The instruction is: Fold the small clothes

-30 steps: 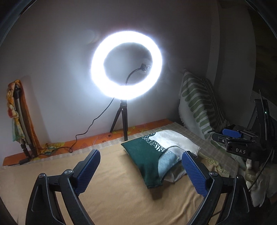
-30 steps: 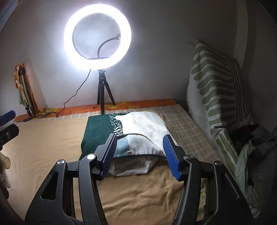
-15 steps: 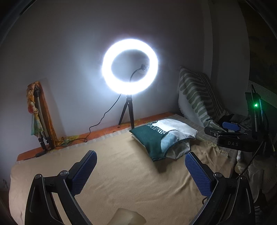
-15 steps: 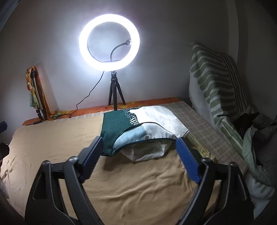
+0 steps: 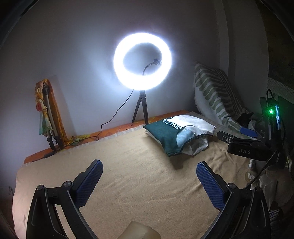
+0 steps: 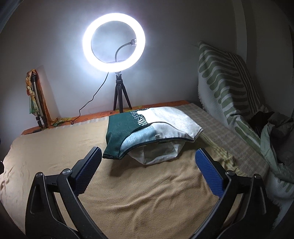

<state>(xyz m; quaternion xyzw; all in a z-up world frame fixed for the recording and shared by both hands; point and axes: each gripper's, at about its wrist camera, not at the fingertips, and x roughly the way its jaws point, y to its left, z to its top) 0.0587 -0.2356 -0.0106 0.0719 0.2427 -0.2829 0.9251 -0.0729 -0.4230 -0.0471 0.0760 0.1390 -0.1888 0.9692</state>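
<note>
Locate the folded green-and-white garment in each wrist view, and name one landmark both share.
Left wrist: folded green-and-white garment right of centre, on the tan blanket.
Right wrist: garment centre, just beyond the open tool.
Shared landmark: ring light behind it.

A grey-white wall (image 6: 165, 16) is standing at the far side of the dim room. In front of it a ring light (image 6: 114, 39) is shining very bright on a small black tripod (image 6: 119, 97), and a thin black cable (image 6: 91, 99) is hanging from it down to the left. A tan blanket (image 6: 139, 194) is covering the bed and is lying in soft wrinkles; an orange sheet (image 5: 114, 129) is showing along its far edge. On the right a green and white striped cushion (image 6: 226, 80) is leaning against the wall, next to a checked cover (image 6: 216, 128). At the far left a folded tripod (image 5: 49, 117) wrapped with colourful cloth is leaning on the wall.
</note>
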